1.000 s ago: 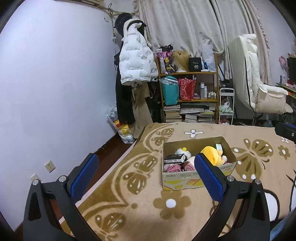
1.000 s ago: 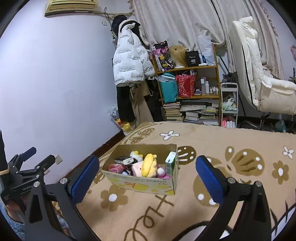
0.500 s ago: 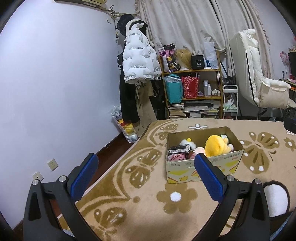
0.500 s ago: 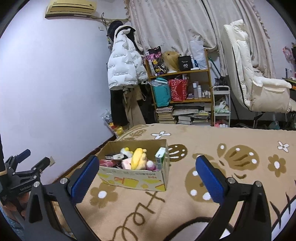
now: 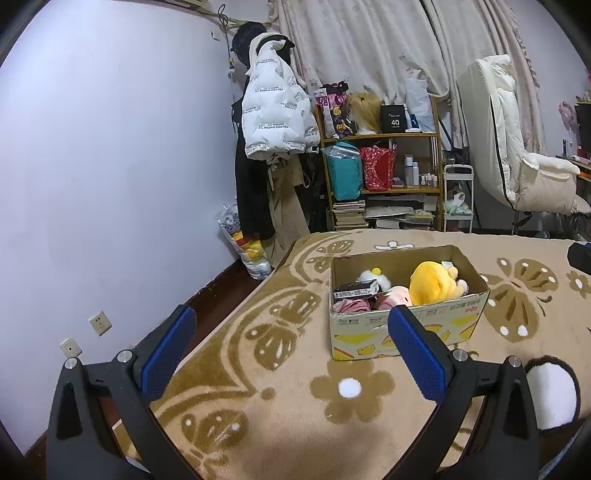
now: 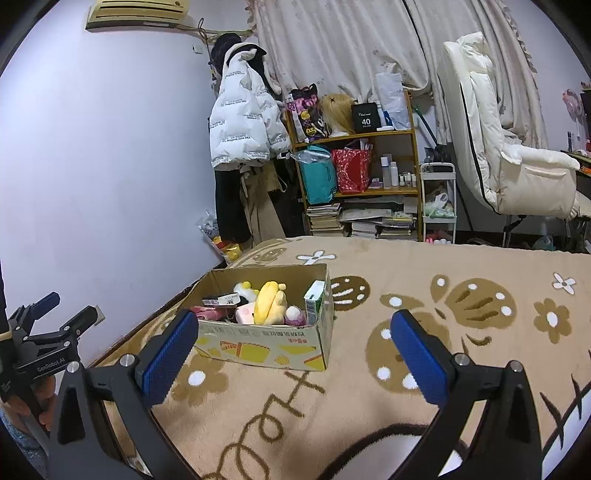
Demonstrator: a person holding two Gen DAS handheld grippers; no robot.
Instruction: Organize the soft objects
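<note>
Soft toys are seen packed in an open cardboard box (image 5: 406,328) set on a patterned blanket (image 5: 295,413). A yellow plush (image 5: 432,284) is noted as the largest item, lying against the box's right half in the left wrist view. Beside it a pale pink plush (image 5: 395,299) is seen, with a small white plush (image 5: 371,277) behind and pink fabric (image 5: 351,306) in the near left corner. A flat dark packet (image 5: 356,290) is laid over the pink fabric. In the right wrist view a green-and-white carton (image 6: 314,301) is seen standing upright against the box's right wall, with a small purple-and-white plush (image 6: 293,315) at its foot.

Yellow printed graphics are borne on the box front. The blanket is tan with brown flowers and butterflies and white spots.

The left gripper (image 5: 291,349) is held with its blue pads (image 5: 168,350) spread wide, nothing between them, short of the box. The right gripper (image 6: 295,352) is likewise spread and empty, above the blanket near the box front.

Behind, a lilac wall (image 5: 110,166) is recorded, with a white puffer jacket (image 5: 275,118) hung over dark coats, a cluttered wooden shelf (image 5: 384,162), pale curtains (image 5: 369,44) and a cream chair (image 5: 517,166). An air-conditioning unit (image 6: 140,14) is mounted high on the wall.
</note>
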